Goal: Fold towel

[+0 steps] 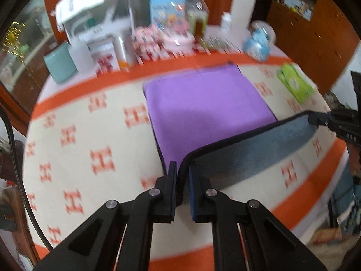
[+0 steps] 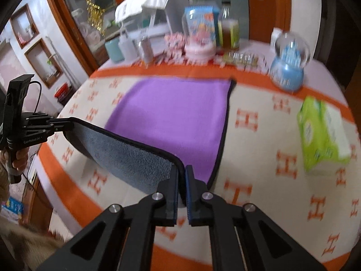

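Note:
A purple towel (image 1: 203, 103) with a grey underside and dark trim lies on the table; it also shows in the right wrist view (image 2: 171, 115). Its near edge is lifted off the table, grey side (image 1: 259, 151) facing me. My left gripper (image 1: 182, 171) is shut on the near left corner. My right gripper (image 2: 181, 169) is shut on the near right corner. Each gripper shows in the other's view, the right one (image 1: 315, 119) and the left one (image 2: 67, 124), with the raised edge stretched between them.
The round table (image 1: 74, 149) has a cream cloth with orange H marks and an orange border. A green tissue pack (image 2: 322, 135) lies right of the towel. A blue snow globe (image 2: 287, 67), bottles, boxes and a teal cup (image 1: 59, 64) crowd the far edge.

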Tool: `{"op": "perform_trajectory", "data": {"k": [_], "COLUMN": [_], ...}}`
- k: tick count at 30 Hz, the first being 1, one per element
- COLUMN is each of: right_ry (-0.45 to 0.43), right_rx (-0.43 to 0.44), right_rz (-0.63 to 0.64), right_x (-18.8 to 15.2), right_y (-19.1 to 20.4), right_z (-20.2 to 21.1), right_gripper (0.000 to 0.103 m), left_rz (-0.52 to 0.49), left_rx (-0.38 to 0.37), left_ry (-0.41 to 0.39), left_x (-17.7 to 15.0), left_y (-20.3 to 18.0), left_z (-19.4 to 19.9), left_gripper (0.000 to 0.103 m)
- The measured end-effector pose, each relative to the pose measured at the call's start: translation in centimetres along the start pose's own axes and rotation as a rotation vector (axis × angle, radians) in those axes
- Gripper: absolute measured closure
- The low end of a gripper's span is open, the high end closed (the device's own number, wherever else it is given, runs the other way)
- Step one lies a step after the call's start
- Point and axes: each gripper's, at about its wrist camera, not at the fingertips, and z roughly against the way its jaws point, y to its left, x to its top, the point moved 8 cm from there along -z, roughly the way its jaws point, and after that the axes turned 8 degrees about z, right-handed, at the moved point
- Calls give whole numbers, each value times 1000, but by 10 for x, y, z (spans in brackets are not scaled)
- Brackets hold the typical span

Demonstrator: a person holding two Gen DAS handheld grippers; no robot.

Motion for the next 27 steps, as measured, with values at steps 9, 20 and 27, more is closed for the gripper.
{"op": "perform_trajectory", "data": {"k": [9, 20, 27], "right_ry": [-63, 18, 44], "right_rx": [-116, -155, -218], "right_rz": [-49, -143, -205], "right_x": [93, 123, 125], "right_y": [-54, -100, -116], "right_z": [-43, -133, -154], "right_gripper": [98, 98, 73], "left_rz": [25, 134, 194], "left_rx": [87, 144, 169], "left_ry": [-83, -11, 14], "left_x": [101, 136, 137], "left_y": [17, 53, 66], "left_z": [-52, -147, -164], "left_gripper": [96, 95, 27]}}
